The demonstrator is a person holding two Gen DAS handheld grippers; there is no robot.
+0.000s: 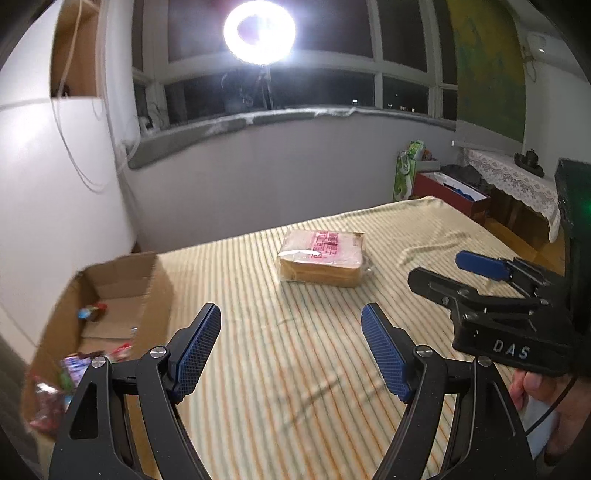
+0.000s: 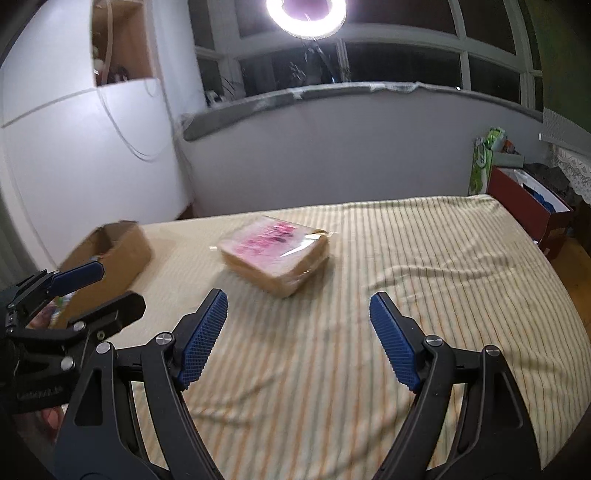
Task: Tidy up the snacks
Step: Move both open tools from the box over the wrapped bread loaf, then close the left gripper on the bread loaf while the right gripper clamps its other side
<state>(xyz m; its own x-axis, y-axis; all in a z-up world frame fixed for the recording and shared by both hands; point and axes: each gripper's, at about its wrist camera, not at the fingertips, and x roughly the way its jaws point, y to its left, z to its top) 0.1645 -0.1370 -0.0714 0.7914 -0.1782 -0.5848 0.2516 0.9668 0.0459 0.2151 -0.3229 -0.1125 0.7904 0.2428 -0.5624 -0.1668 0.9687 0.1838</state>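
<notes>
A clear-wrapped pack of sliced bread with pink print (image 1: 322, 257) (image 2: 276, 254) lies flat on the striped cloth, alone in the middle of the surface. My left gripper (image 1: 291, 317) is open and empty, short of the pack. My right gripper (image 2: 298, 304) is open too, with nothing between its blue pads, also short of the pack. Each gripper shows in the other's view: the right gripper (image 1: 439, 269) at the right edge, the left gripper (image 2: 118, 284) at the left. A cardboard box (image 1: 122, 295) (image 2: 122, 251) on the left holds several small snack packets (image 1: 92, 312).
The striped cloth (image 1: 295, 369) covers a bed-like surface that ends at a grey wall under a window. A bright ring light (image 1: 259, 31) stands at the sill. A red box (image 1: 448, 192) and a lace-covered table (image 1: 517, 177) sit off the far right corner.
</notes>
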